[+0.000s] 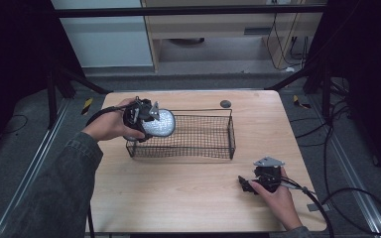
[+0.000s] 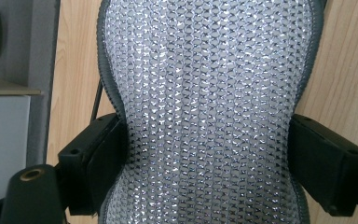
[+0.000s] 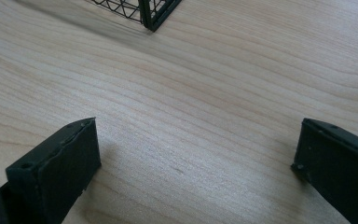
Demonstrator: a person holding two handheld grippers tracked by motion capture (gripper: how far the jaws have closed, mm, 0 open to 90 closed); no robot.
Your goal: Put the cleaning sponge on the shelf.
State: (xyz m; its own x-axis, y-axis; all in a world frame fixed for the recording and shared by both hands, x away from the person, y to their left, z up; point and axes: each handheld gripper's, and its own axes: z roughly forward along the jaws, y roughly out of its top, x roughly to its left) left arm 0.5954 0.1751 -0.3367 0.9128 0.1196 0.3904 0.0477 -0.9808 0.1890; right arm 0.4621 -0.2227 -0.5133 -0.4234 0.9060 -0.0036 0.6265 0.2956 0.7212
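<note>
A silvery, glittering mesh pad (image 1: 160, 124) with a grey rim hangs over the left end of a black wire basket (image 1: 231, 134). My left gripper (image 1: 149, 121) is shut on it. In the left gripper view both black jaws pinch the pad (image 2: 205, 84) at its narrow waist, with my left gripper (image 2: 207, 158) pressing in from either side. My right gripper (image 1: 246, 185) rests low on the wooden table (image 1: 178, 198) near the front right, held by a hand. In the right gripper view it (image 3: 196, 163) stands open with only bare wood between its jaws.
A corner of the basket (image 3: 151, 16) lies ahead of the right gripper. A small dark round disc (image 1: 225, 103) sits on the table behind the basket. Cables (image 1: 357, 198) trail on the floor at the right, and black frame bars (image 1: 297, 77) stand beyond the table.
</note>
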